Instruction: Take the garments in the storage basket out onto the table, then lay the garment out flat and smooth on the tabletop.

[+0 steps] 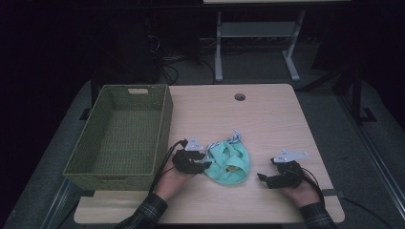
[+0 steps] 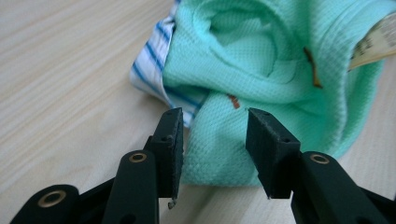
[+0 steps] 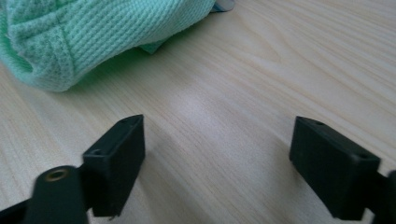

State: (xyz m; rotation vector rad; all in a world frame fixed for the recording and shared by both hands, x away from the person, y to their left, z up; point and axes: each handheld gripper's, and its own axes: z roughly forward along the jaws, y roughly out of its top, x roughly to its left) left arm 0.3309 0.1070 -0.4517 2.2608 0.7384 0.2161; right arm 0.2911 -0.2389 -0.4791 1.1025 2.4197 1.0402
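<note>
The left claw (image 1: 206, 164) is seen at the left edge of a crumpled mint-green garment (image 1: 229, 162) lying on the table (image 1: 267, 119), with its jaws partly open: in the left gripper view a fold of the green knit (image 2: 224, 140) lies in the gap just ahead of the two pads, but it is not pressed by either, so nothing is held. A blue-and-white striped piece of cloth (image 2: 152, 70) is tucked under the garment beyond the claw's left jaw, and a paper tag (image 2: 373, 42) shows further off to its right. The right claw (image 1: 261, 178) rests low over the table, apart from the garment's right edge, with its jaws spread wide and only bare wood between them; in the right gripper view the garment (image 3: 93, 32) lies ahead and to the left of the jaws. A green woven basket (image 1: 165, 124), with nothing seen inside it, stands just beside the left claw on its outer side. The step in hand is judged to be the taking hold of the garment at both edges. For the next move, the left claw would need to be pushed slightly forward and closed on the fold, and the right claw brought in to the nearer hem before closing.
</note>
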